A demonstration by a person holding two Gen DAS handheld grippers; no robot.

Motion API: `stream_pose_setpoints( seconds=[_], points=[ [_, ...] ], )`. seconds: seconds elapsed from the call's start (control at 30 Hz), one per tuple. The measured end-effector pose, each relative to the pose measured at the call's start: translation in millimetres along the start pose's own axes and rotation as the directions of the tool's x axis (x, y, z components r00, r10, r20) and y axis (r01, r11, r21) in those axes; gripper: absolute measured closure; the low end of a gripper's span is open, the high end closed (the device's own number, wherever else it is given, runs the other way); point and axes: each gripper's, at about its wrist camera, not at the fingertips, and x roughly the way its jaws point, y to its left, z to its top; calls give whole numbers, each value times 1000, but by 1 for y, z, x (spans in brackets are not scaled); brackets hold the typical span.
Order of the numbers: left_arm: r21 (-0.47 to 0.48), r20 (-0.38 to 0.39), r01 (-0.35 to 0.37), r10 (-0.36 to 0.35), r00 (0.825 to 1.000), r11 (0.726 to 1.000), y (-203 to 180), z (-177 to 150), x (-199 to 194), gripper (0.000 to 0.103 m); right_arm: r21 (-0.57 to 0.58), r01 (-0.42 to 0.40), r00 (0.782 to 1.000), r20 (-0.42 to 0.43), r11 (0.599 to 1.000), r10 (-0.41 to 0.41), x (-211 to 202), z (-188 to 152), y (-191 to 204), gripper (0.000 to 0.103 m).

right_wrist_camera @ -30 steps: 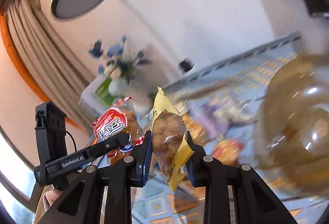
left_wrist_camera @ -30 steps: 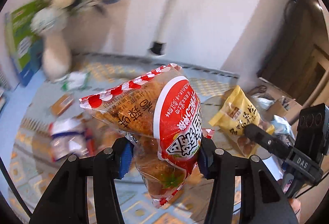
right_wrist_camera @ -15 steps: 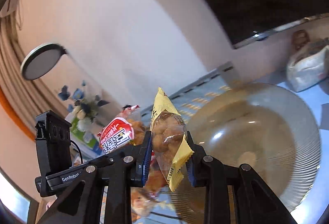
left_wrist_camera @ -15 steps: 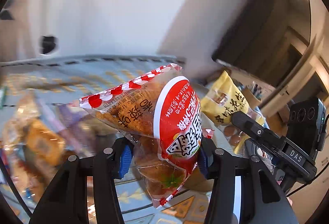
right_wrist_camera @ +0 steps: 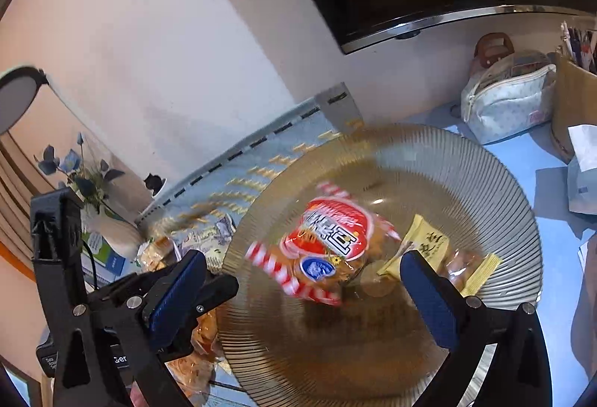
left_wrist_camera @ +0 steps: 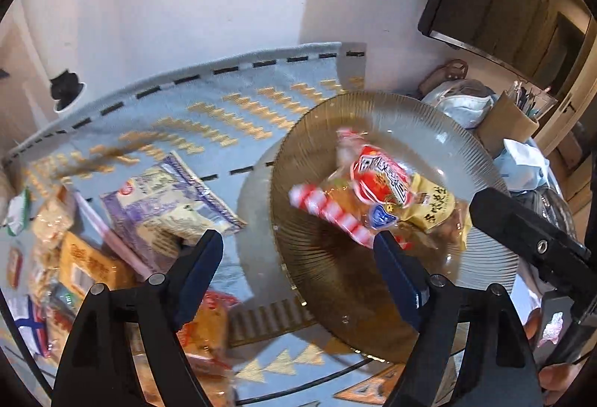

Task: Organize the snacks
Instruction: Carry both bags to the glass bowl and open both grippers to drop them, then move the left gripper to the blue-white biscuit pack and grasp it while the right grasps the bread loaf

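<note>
Over the ribbed amber glass bowl (right_wrist_camera: 496, 190), which sits at the right end of the patterned blue table runner (left_wrist_camera: 224, 108), both grippers hang with nothing between their blue pads. The left gripper (left_wrist_camera: 298, 257) and the right gripper (right_wrist_camera: 304, 282) are each opening, jaws spread wide, evidently to let their packets drop. The red snack packet (right_wrist_camera: 328, 239), glossy film with a red-and-white striped seam and blurred as if mid-fall, is near the bowl's middle. The yellow snack packet (right_wrist_camera: 429, 242), a crinkly pillow pack with clear film showing round brown pieces, lies just beside it toward the bowl's right rim, the two apparently overlapping. More loose packets (left_wrist_camera: 164, 201), flat and crumpled, lie scattered along the runner's left part, so sorting looks far from done.
</note>
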Motion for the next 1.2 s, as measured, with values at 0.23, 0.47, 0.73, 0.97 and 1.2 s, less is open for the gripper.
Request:
stream_pose_setpoints(
  seconds=[0.23, 0.47, 0.73, 0.97, 1.2],
  points=[
    [-32, 21, -56, 57, 998, 998, 26, -9, -20, 20, -8, -10, 1000, -11, 1000, 9, 9, -8, 30, 0],
    [-85, 41, -114, 118, 992, 990, 73, -28, -44, 19, -77, 3, 999, -43, 997, -6, 20, -21, 84, 0],
    [-178, 50, -153, 164, 985, 972, 138, -52, -72, 19, -196, 25, 996, -74, 980, -40, 40, -47, 158, 0],
    [-256, 34, -191, 206, 978, 948, 195, -85, -87, 19, -272, 27, 989, -131, 962, -64, 62, -78, 211, 0],
    [-327, 3, -240, 255, 967, 914, 245, -120, -93, 19, -356, 57, 980, -160, 933, -121, 78, -109, 249, 0]
  ],
)
